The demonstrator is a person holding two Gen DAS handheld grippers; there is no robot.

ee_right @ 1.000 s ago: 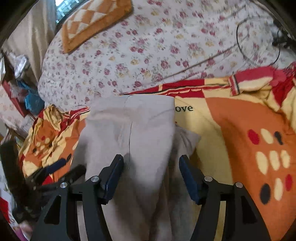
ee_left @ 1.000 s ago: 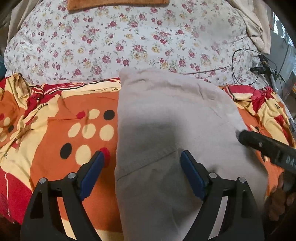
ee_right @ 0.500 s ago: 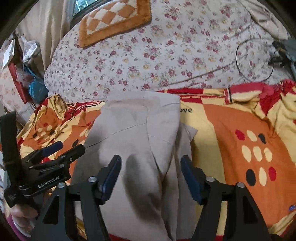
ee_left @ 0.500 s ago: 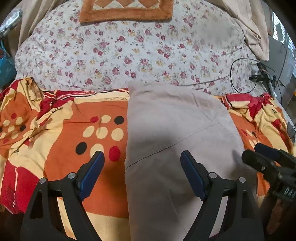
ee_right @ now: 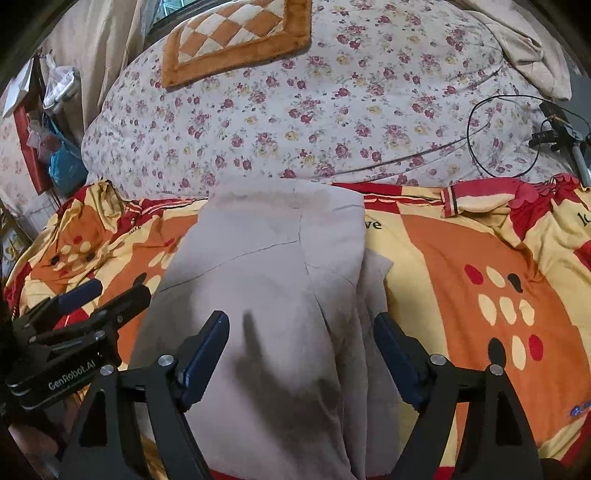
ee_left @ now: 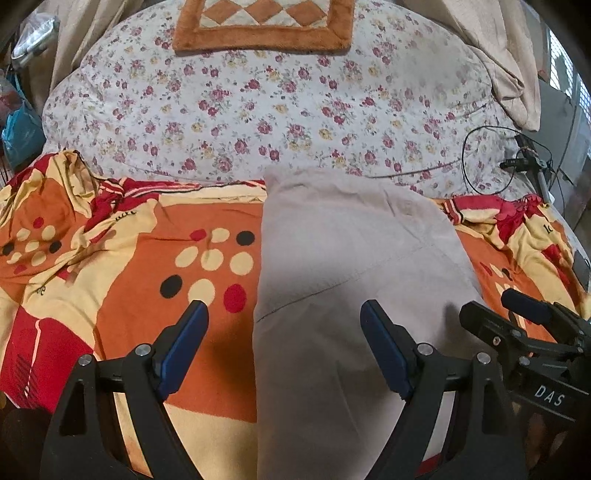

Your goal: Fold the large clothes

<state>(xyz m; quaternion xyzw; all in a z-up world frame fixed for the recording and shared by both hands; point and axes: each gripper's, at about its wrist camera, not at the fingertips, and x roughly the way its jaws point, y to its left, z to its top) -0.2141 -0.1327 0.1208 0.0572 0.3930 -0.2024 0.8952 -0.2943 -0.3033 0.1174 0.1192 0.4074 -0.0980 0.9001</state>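
A beige garment [ee_left: 351, 266] lies folded lengthwise on the orange, red and yellow bedsheet [ee_left: 147, 258], running from the near edge to the floral quilt. It also shows in the right wrist view [ee_right: 266, 288], with a layered flap on its right side. My left gripper [ee_left: 282, 317] is open and empty, raised above the garment's left edge. My right gripper [ee_right: 301, 328] is open and empty, raised above the garment's near part. Each gripper shows in the other's view: the right one [ee_left: 517, 314] at the garment's right, the left one [ee_right: 103, 295] at its left.
A floral quilt [ee_left: 277, 103] lies heaped beyond the garment, with an orange checked mat [ee_left: 262, 26] on top. A black cable and a small device [ee_left: 517, 162] lie at the far right. A beige cloth [ee_left: 498, 55] hangs at the back right. Bags [ee_right: 59, 162] stand at the left.
Both grippers have pulled back and up from the garment, so more of the quilt and the mat shows. The garment lies still. Both grippers stay open.
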